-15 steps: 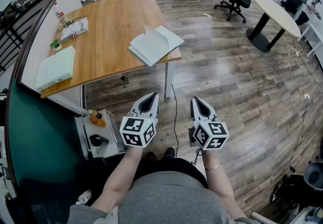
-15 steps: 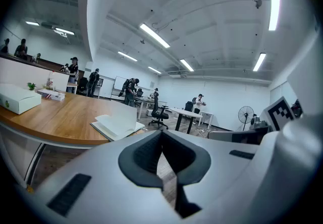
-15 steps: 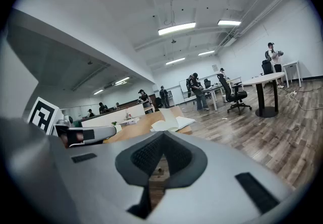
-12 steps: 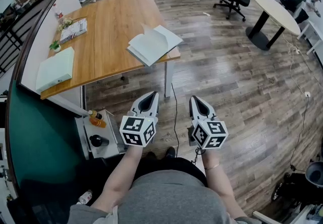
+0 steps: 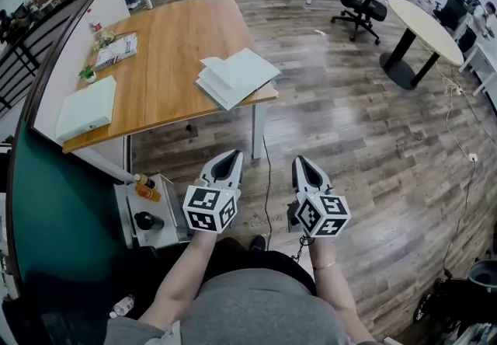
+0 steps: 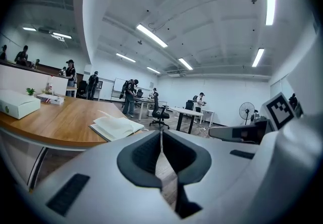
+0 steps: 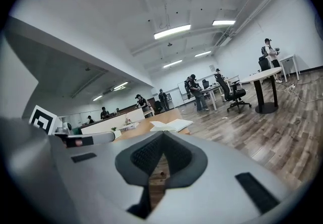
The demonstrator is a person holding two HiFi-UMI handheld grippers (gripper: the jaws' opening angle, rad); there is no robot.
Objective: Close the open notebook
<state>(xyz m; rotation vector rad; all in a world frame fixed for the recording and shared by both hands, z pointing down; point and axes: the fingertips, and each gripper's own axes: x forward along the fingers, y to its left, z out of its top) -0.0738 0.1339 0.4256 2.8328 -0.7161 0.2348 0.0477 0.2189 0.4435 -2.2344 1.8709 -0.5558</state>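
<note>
Notebook (image 5: 235, 77) page flatter than before; left tongs (image 5: 230, 155) and right tongs (image 5: 300, 159) pressed together, empty

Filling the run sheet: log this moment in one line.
stage: before contact | notebook: open on table | left gripper: shut, empty | right gripper: shut, empty

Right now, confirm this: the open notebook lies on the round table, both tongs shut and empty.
Wrong table: the head view shows the open notebook on the rectangular wooden table. The left tongs and right tongs are shut and empty.
</note>
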